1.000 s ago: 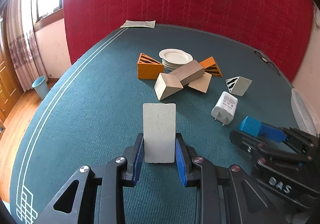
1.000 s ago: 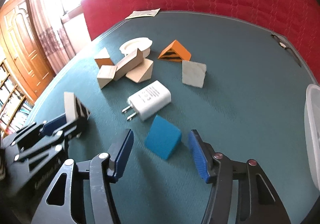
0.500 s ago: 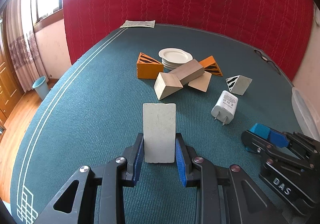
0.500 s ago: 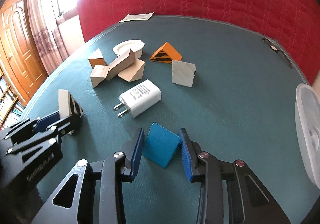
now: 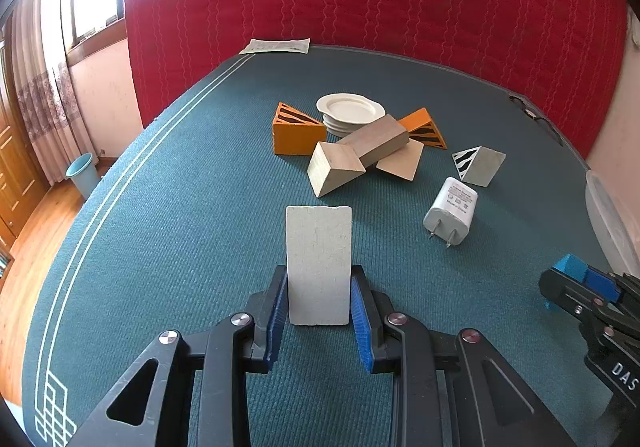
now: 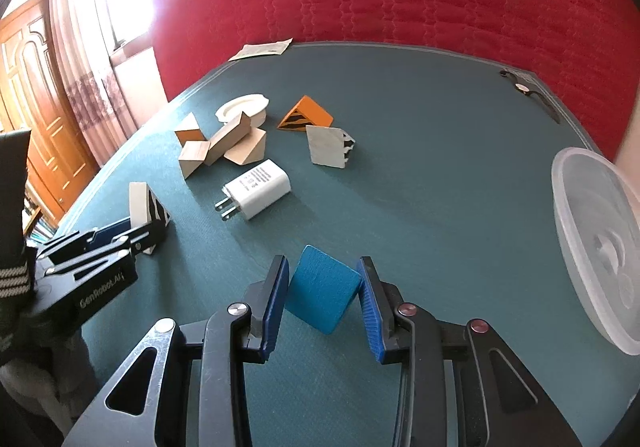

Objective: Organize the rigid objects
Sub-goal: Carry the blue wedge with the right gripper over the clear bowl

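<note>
**Both claws hold a block**

Your left claw (image 5: 319,297) is clamped on the white block (image 5: 319,263). You hold it standing up at 6 o'clock in the left view, so the flat sides sit snug against the pads.

Your right claw (image 6: 323,289) is clamped on the blue block (image 6: 322,287), held by its corners, so it tilts.

The clear tub (image 6: 596,235) waits at 3 o'clock, likely for sorting. The charger (image 6: 256,194), plates (image 5: 350,115) and other blocks sit near 12 o'clock on the green table (image 5: 180,207).
</note>
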### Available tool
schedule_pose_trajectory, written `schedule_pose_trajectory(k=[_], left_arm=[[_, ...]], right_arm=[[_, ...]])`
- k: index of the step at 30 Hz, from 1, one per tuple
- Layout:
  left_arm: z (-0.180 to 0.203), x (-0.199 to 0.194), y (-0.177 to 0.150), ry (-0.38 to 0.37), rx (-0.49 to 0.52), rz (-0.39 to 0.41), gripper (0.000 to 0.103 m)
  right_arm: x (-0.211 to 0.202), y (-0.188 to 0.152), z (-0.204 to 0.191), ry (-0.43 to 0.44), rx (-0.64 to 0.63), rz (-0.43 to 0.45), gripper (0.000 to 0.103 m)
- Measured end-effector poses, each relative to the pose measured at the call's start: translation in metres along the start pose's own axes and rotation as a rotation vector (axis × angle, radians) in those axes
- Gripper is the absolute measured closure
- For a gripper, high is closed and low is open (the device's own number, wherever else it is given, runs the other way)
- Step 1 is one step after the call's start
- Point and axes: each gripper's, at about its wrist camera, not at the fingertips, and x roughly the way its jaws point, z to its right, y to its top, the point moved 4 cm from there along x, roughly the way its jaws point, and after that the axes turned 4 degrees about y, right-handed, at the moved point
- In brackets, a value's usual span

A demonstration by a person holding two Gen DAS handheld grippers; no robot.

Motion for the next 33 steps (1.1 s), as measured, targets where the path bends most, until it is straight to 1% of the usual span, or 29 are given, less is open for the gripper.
schedule_pose_trajectory(k=[9,17,20,26,29,33], left_arm=[[0.004,0.002,0.0,0.011,0.001,-0.002,0.072],[0.007,0.001,-0.001,0.014,-0.001,0.0,0.072],[0.007,0.001,-0.001,0.016,-0.002,0.0,0.072],[0.009,0.0,-0.002,0.025,0.006,-0.001,0.072],[0.009,0.001,-0.002,0.029,0.0,-0.001,0.072],[0.008,-0.001,-0.003,0.038,-0.008,0.0,0.072]], right_arm=[[-0.022,0.0,0.018,-0.017,0.036,0.041,0.067],[-0.036,0.005,0.032,-0.054,0.053,0.066,0.067],[-0.043,0.004,0.041,-0.08,0.057,0.074,0.067],[-0.069,0.002,0.08,-0.156,0.111,0.106,0.067],[-0.086,-0.002,0.108,-0.2,0.164,0.135,0.067],[-0.101,-0.006,0.142,-0.254,0.232,0.154,0.067]])
